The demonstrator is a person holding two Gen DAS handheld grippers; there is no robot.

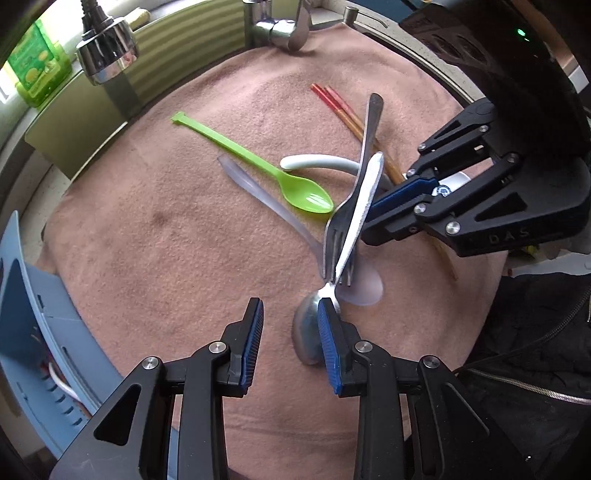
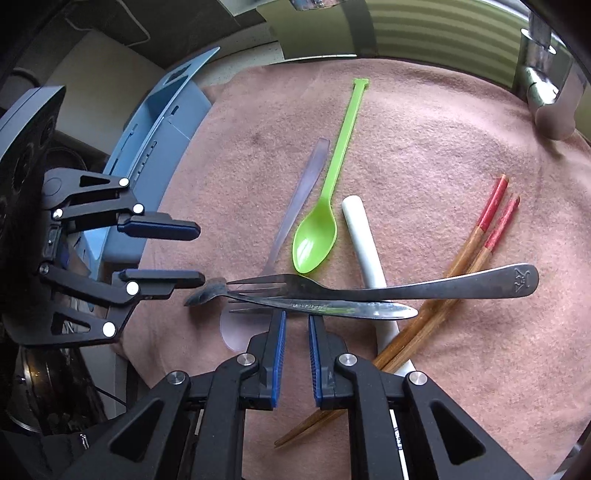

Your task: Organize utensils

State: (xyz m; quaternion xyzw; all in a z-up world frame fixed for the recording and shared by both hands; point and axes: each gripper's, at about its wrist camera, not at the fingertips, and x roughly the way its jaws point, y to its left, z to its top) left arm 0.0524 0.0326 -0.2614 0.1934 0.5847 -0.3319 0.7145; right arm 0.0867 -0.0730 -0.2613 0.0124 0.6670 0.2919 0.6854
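A metal spoon (image 1: 360,218) (image 2: 321,307) lies tilted over a metal fork (image 1: 364,162) (image 2: 388,288) on a pink cloth (image 1: 166,240) (image 2: 443,184). My right gripper (image 2: 296,315) (image 1: 369,212) has its jaws narrowly apart around the spoon's handle; I cannot tell if they grip it. My left gripper (image 1: 290,308) (image 2: 201,254) is open, its right finger by the spoon's bowl (image 1: 308,332). A green plastic spoon (image 1: 295,192) (image 2: 317,236), a clear spoon (image 1: 258,195) (image 2: 295,206), a white spoon (image 1: 317,162) (image 2: 364,240) and red-tipped chopsticks (image 1: 343,110) (image 2: 476,243) lie around.
A blue utensil holder (image 1: 26,295) (image 2: 155,129) stands at the cloth's left edge. A faucet (image 1: 277,26) (image 2: 546,74) and a spray head (image 1: 107,48) rise at the back. A green bottle (image 1: 37,62) stands far left.
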